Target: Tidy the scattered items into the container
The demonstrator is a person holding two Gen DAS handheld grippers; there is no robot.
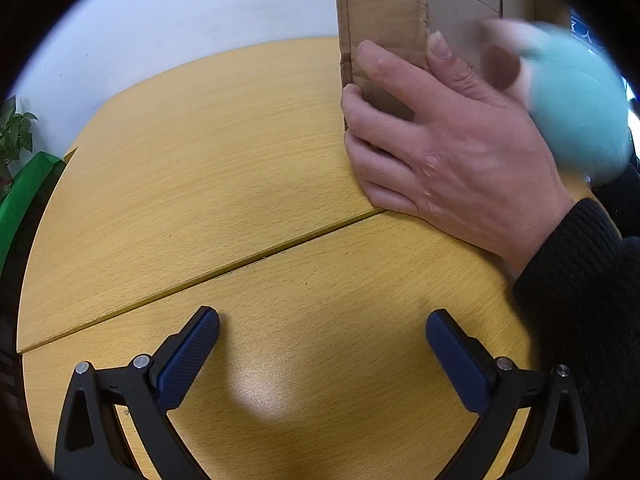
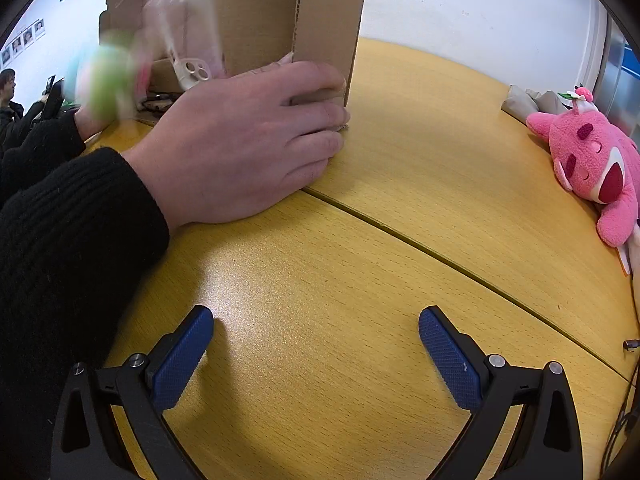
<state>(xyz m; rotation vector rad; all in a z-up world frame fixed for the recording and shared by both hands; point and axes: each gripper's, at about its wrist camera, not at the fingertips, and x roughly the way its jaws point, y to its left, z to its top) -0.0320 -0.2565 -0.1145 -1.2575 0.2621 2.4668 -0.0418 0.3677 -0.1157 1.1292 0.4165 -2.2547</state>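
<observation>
A brown cardboard box [image 1: 384, 20] stands on the yellow wooden table [image 1: 208, 184]; it also shows in the right wrist view [image 2: 260, 12]. A bare hand [image 1: 452, 148] in a black sleeve rests against its corner, also seen in the right wrist view [image 2: 248, 140]. A blurred teal soft object [image 1: 580, 112] moves at the right edge. A blurred green object [image 2: 106, 80] and a pale phone case [image 2: 192, 68] are beside the box. My left gripper [image 1: 322, 344] is open and empty above the table. My right gripper [image 2: 316, 340] is open and empty too.
A pink plush toy [image 2: 588, 160] lies at the table's right edge, with a beige cloth [image 2: 528, 104] behind it. A green plant and green cloth [image 1: 20, 176] are at the far left. A seam [image 1: 200, 276] crosses the table. A person [image 2: 8, 96] sits far left.
</observation>
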